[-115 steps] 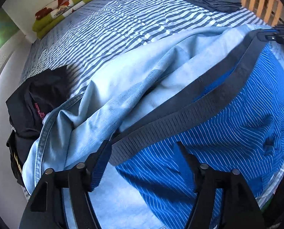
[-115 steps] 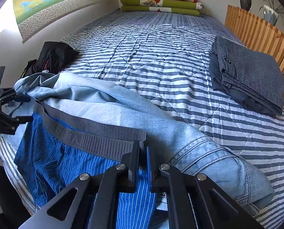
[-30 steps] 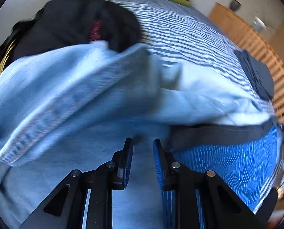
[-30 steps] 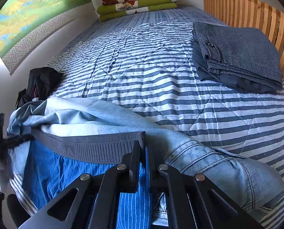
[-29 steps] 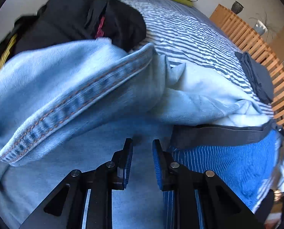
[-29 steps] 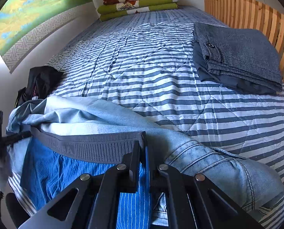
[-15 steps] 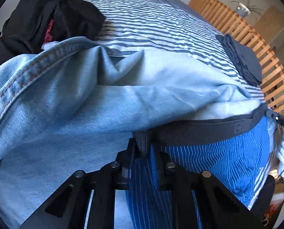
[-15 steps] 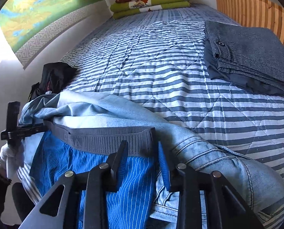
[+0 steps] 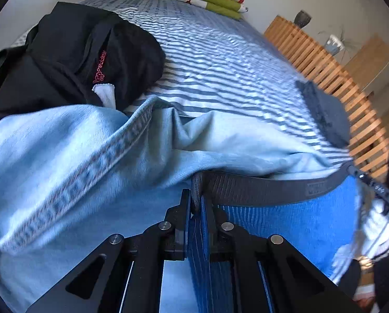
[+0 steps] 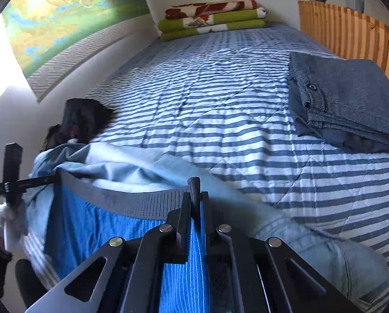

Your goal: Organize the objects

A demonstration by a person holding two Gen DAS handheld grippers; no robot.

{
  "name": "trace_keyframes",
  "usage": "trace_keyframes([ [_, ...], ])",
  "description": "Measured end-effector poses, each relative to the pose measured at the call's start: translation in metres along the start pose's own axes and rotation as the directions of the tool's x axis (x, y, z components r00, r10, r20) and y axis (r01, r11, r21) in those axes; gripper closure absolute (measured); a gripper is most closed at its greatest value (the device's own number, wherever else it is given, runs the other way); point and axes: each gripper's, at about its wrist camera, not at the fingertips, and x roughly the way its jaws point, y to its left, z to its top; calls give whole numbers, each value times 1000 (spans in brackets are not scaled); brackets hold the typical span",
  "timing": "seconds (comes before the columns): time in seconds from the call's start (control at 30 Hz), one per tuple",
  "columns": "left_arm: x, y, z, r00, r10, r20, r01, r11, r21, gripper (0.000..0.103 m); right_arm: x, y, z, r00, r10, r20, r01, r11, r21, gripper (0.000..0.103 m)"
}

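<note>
Blue striped boxer shorts (image 9: pixel 286 224) with a dark grey waistband (image 9: pixel 259 187) hang stretched between my two grippers, over light blue jeans (image 9: pixel 77 161) on the bed. My left gripper (image 9: pixel 195 203) is shut on one end of the waistband. My right gripper (image 10: pixel 195 203) is shut on the other end; the shorts (image 10: pixel 95 224) and waistband (image 10: pixel 131 200) span to the left there. The jeans (image 10: pixel 312 240) lie beneath and beside the shorts. Each gripper shows at the edge of the other's view.
A black garment pile (image 9: pixel 77 57) lies at the bed's left side near the wall (image 10: pixel 84 120). Folded grey clothes (image 10: pixel 346 99) sit at the right by the wooden slatted headboard (image 10: pixel 351 31). Folded green and red blankets (image 10: pixel 212 17) lie at the far end of the striped quilt (image 10: pixel 220 99).
The left gripper came onto the waistband end and closed on it. The right gripper opened briefly, then shut again on the other end. The shorts are now lifted taut between them.
</note>
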Motion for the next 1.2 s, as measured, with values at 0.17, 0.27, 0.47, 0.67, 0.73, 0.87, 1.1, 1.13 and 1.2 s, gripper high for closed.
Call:
trace_keyframes([
  [0.17, 7, -7, -5, 997, 53, -65, -50, 997, 55, 77, 29, -3, 0, 993, -52, -111, 52, 999, 4, 91],
  [0.27, -13, -8, -11, 995, 97, -34, -94, 993, 75, 48, 22, -18, 0, 994, 11, -110, -3, 997, 75, 69],
  [0.47, -62, -39, -36, 997, 65, 36, -68, 992, 110, 48, 20, -33, -1, 989, 94, -115, -76, 985, 154, 65],
  [0.67, -61, -150, -80, 999, -46, 12, 40, 954, 298, 48, 9, -34, -3, 981, 144, -133, -117, 974, 192, 69],
  [0.73, -52, -192, -92, 993, -115, -15, 113, 932, 343, 48, -9, -38, -9, 982, 146, -117, -122, 974, 192, 69],
  [0.87, -19, -271, -118, 974, -209, -90, 228, 888, 399, 48, -61, -49, -27, 994, 93, -58, -82, 983, 163, 69],
  [1.1, 44, -366, -141, 958, -215, -188, 275, 876, 397, 39, -140, -78, -57, 1000, 15, 2, -16, 986, 165, 69],
  [1.13, 53, -374, -142, 956, -216, -200, 279, 880, 385, 39, -147, -82, -60, 1000, 8, 10, -10, 987, 162, 69],
  [1.2, 65, -384, -145, 950, -215, -226, 287, 887, 361, 39, -161, -89, -67, 1000, 0, 24, -4, 986, 168, 69],
])
